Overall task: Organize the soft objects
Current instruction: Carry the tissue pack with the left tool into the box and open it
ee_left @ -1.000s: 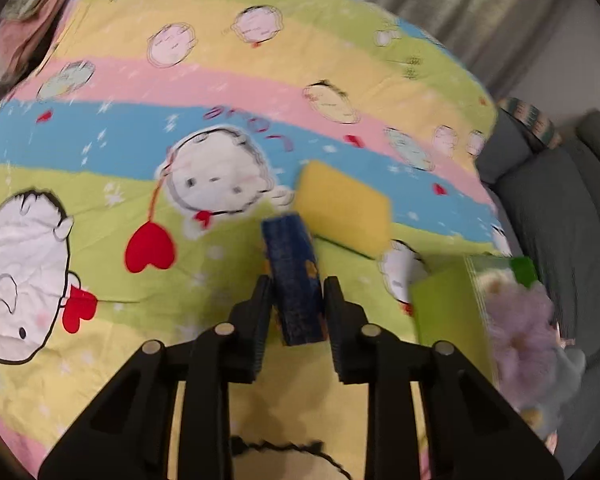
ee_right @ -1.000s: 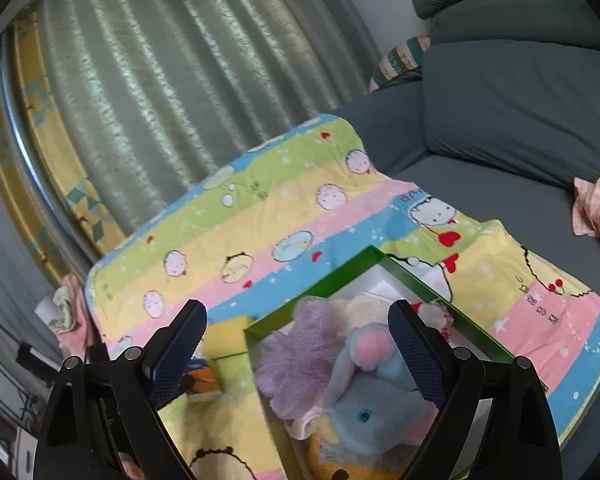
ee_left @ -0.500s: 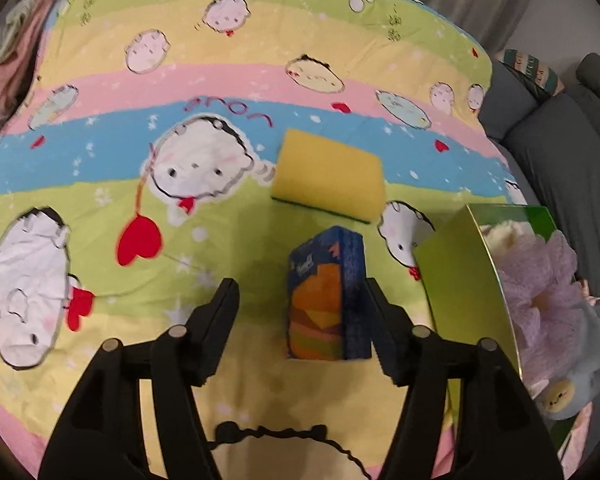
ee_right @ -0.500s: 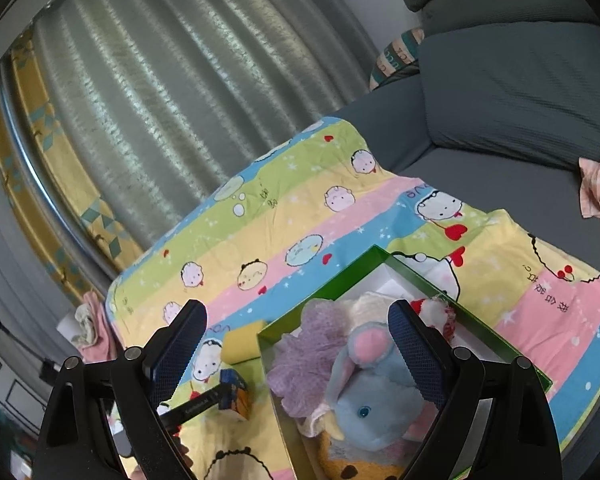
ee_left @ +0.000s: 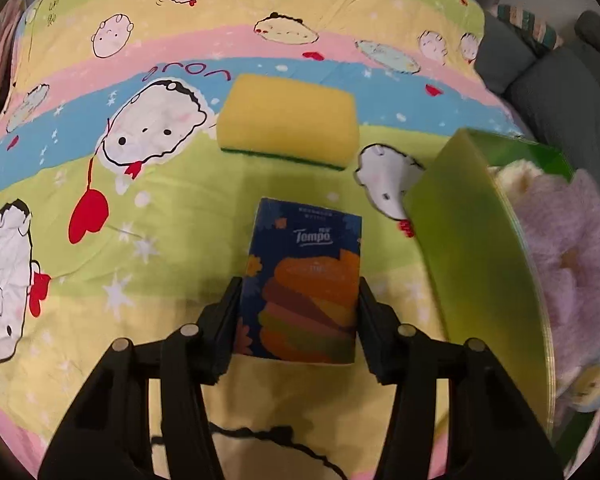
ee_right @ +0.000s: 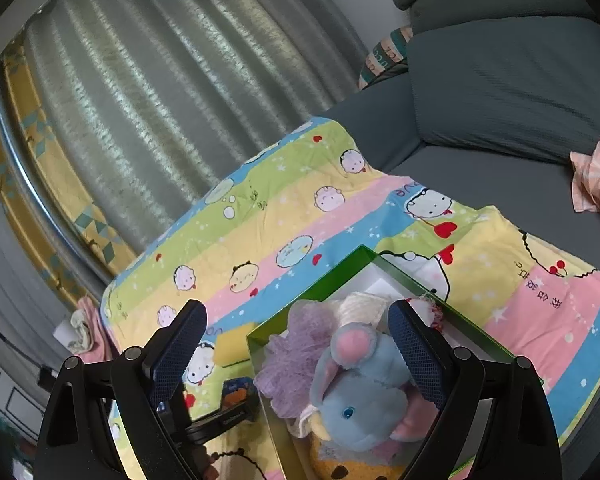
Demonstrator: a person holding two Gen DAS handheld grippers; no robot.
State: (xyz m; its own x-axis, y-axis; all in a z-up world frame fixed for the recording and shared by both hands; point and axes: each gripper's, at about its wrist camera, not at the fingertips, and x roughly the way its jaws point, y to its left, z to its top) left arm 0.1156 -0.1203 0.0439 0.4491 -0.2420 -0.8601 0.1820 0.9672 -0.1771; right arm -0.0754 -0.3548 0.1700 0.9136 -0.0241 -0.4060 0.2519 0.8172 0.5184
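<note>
Here, your left gripper is closing around the Tempo tissue pack; your right gripper, spread empty, is hovering over the green box holding a plush elephant and purple bath pouf.

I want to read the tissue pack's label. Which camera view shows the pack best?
The left wrist view: the tissue pack lies face up in mid-frame, its Tempo label readable, between the closing jaws of the left gripper. The right wrist view shows only a small dark corner of it beside the green box.
</note>
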